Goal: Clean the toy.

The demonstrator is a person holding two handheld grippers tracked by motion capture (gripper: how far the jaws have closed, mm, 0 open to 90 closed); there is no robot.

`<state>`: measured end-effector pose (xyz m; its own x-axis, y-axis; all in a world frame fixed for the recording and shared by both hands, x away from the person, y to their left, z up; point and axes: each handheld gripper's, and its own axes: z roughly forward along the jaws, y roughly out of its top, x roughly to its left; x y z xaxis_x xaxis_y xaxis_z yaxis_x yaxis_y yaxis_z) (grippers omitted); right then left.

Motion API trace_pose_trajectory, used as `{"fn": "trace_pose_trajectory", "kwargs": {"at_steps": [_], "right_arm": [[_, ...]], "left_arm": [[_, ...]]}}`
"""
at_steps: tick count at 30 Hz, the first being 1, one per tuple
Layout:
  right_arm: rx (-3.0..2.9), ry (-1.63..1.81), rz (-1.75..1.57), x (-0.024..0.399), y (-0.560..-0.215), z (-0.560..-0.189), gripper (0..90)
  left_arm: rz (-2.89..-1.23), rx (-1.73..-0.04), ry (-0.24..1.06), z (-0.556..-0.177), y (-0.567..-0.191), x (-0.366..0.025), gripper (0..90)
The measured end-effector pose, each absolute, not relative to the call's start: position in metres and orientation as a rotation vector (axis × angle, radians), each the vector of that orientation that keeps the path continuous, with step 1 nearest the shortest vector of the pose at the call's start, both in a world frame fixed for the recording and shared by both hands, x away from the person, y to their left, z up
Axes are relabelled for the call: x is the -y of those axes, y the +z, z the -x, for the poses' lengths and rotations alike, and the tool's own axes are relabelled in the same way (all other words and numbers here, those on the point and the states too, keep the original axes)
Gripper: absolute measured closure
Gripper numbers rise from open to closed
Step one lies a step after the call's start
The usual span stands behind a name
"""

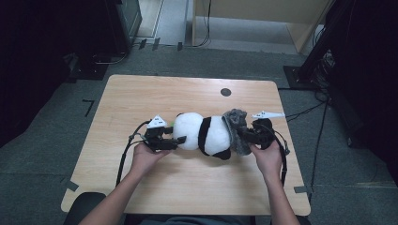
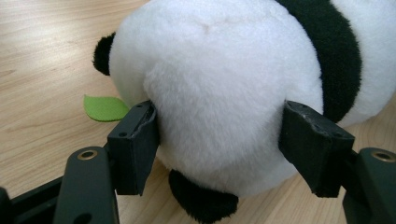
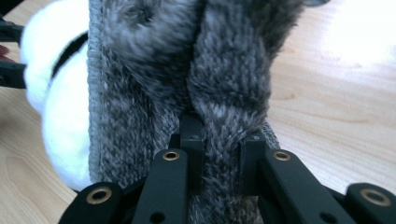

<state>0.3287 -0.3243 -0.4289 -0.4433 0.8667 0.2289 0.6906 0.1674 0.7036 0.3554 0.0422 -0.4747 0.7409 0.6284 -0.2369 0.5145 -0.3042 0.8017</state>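
A black-and-white panda plush [image 1: 206, 136] lies on its side in the middle of the wooden table [image 1: 141, 93]. My left gripper [image 1: 176, 140] has its two jaws on either side of the panda's white round head [image 2: 219, 93], pads pressed into the fur. A green felt leaf [image 2: 105, 108] pokes out beside the head. A grey furry knitted hat [image 1: 236, 129] sits over the panda's other end. My right gripper [image 1: 244, 136] is shut on a fold of that hat [image 3: 149, 84], and the plush's white body [image 3: 51, 116] shows beyond the hat's rim.
A small black round disc [image 1: 225, 92] is set in the table near its far edge. Cables trail from both grippers across the tabletop. Dark equipment and a stand [image 1: 309, 56] are on the floor beyond the table.
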Motion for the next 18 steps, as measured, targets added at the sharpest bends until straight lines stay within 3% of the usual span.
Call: {"fn": "trace_pose_trajectory", "kwargs": {"at_steps": [18], "right_arm": [[-2.287, 1.028, -1.628, 0.320, -0.463, -0.333, 79.0]], "left_arm": [[-1.966, -0.870, 0.147, -0.356, -0.477, -0.044, 29.8]]}}
